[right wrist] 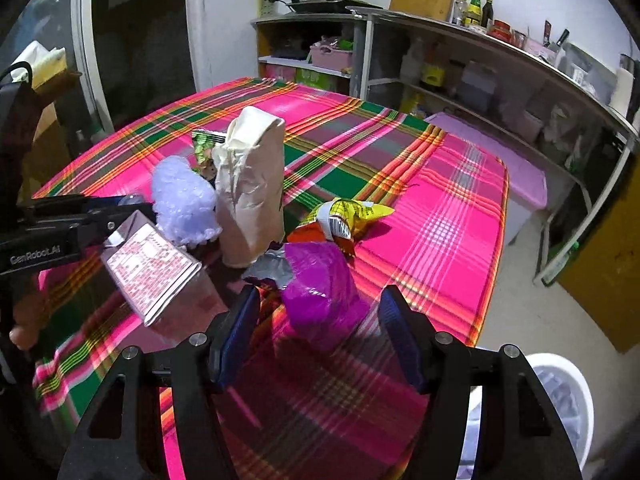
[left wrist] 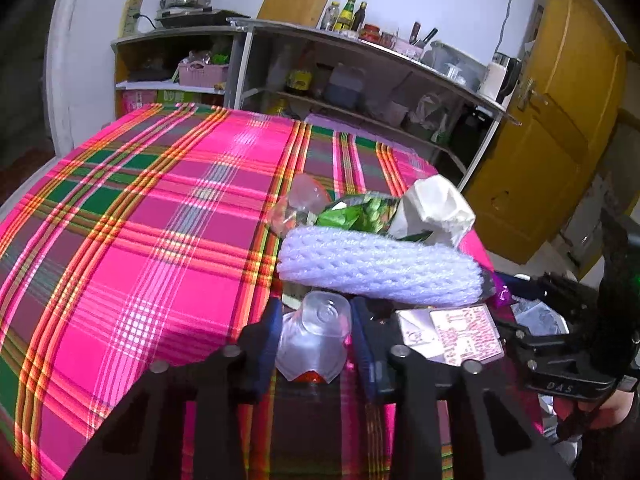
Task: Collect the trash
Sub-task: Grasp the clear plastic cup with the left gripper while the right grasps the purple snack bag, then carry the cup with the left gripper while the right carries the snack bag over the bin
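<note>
Trash lies on a pink plaid tablecloth (left wrist: 140, 240). My left gripper (left wrist: 314, 338) is shut on a clear plastic cup (left wrist: 316, 340) lying on its side. Beyond it lie a lilac foam net (left wrist: 380, 268), a green wrapper (left wrist: 360, 212), a white paper bag (left wrist: 436, 208) and a silver carton (left wrist: 452, 336). My right gripper (right wrist: 320, 344) is open, its jaws on either side of a purple wrapper (right wrist: 320, 292). In the right wrist view a yellow wrapper (right wrist: 348, 216), the paper bag (right wrist: 252, 188), the foam net (right wrist: 184, 200) and the carton (right wrist: 152, 272) lie ahead.
A white bin (right wrist: 560, 400) stands on the floor at the table's right corner. Metal kitchen shelves (left wrist: 360, 80) with bottles and pots line the far wall. A yellow door (left wrist: 560, 120) is to the right. The left gripper's body (right wrist: 52, 232) reaches in beside the carton.
</note>
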Tool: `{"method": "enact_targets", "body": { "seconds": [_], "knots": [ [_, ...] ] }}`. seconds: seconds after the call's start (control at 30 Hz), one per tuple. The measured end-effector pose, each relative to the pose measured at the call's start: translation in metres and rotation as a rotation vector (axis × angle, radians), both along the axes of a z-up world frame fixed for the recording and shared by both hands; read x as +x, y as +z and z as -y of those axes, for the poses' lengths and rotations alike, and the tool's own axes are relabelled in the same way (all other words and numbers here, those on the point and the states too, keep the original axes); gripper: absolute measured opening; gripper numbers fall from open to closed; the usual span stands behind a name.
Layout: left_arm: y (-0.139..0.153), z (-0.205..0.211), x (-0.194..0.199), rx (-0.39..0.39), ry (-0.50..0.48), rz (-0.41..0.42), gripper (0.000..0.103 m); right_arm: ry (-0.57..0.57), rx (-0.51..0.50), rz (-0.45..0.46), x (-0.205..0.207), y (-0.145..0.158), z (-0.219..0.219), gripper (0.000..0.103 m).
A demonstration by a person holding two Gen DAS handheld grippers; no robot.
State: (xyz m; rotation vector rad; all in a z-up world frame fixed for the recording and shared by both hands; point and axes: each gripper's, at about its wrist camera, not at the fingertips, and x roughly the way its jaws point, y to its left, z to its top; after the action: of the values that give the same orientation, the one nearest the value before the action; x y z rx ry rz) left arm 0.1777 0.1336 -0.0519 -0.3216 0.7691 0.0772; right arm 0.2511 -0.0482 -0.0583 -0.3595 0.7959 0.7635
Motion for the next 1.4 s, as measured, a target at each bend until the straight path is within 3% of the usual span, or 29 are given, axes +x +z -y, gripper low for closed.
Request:
{"method": "enact_targets", "body": {
  "seconds": [0.07,0.13,0.27,0.6,0.93,1.4],
  "knots": [
    [-0.001,-0.001,0.000,-0.004,-0.001,0.000,0.031,-0.006,0.020,-0.011,0.004,0.001,0.001,0.061],
    [0.000,-0.001,-0.001,-0.002,-0.004,0.004,0.030,-0.008,0.048,-0.027,0.007,0.003,0.002,0.042],
    [0.001,-0.002,-0.004,-0.003,-0.001,0.013,0.029,-0.016,0.062,-0.024,0.002,0.004,0.003,0.028],
    [0.011,0.001,-0.023,0.013,0.006,0.034,0.029,-0.069,0.143,-0.019,-0.018,0.016,0.025,0.024],
    [0.041,0.020,-0.057,0.029,-0.018,0.098,0.028,-0.135,0.198,-0.007,-0.054,0.035,0.062,0.024],
    [0.076,0.093,-0.083,0.039,-0.175,0.164,0.028,-0.219,0.255,0.040,-0.102,0.058,0.118,0.024]
  ]
}}
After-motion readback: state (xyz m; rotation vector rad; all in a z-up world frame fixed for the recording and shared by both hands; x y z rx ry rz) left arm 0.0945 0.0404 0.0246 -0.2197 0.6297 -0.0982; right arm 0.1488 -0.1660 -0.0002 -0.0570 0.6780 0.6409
